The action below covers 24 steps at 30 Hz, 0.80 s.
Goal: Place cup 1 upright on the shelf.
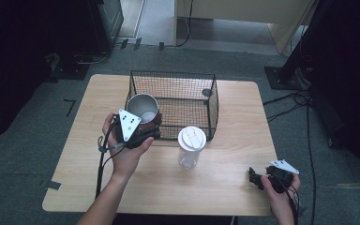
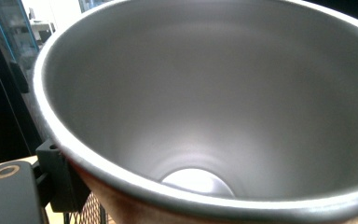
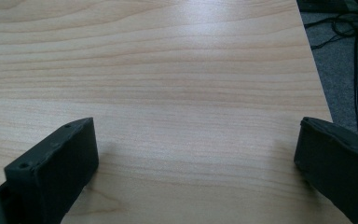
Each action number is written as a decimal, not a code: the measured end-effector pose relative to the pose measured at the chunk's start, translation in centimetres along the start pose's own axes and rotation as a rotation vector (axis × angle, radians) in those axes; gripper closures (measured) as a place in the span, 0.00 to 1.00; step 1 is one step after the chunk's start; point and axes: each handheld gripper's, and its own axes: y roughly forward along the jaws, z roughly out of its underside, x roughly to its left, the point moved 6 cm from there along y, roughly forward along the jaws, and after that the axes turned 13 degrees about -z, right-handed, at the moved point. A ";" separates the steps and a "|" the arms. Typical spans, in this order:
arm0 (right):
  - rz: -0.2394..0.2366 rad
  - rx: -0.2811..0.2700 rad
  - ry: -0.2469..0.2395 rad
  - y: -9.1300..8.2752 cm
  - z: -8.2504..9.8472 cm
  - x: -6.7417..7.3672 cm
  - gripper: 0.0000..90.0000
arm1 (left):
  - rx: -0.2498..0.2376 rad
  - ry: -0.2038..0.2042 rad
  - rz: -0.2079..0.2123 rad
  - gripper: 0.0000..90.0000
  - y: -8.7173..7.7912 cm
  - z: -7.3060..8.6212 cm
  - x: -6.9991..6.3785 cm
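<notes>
While the left gripper clamps a metal cup at the front left corner of the wire basket, the rest of the scene lies quiet around that basket. The cup is held up off the wood, tilted, its open mouth just at the basket's near left rim; the left gripper view looks straight into its brushed steel inside, down to the bright round bottom, with a reddish-brown outer wall under the rim.

The basket, black and open-topped, stands on a pale wooden table with rounded corners, toward the table's far edge and about midway across. A small dark round thing lies inside it near the far right corner; what it is cannot be told. Just in front of the basket's near right corner stands a clear plastic cup with a white lid, upright.

Well to the right of the basket and nearer the person, at the table's front right corner, the right gripper rests low over the wood with its jaws spread wide and nothing between them; bare wood grain shows between them.

Grey carpet surrounds the table, with black cables trailing on it right of the basket, dark stands beyond, and a light cabinet behind.
</notes>
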 end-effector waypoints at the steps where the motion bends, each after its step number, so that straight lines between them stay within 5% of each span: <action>1: 0.000 0.000 -0.001 0.0 0.0 0.0 0.00 | -0.003 0.000 0.000 0.10 0.2 -0.1 -0.1; 24: -0.001 -0.001 0.001 0.0 0.0 0.0 0.00 | 0.001 0.014 -0.018 0.10 5.3 -0.5 -1.0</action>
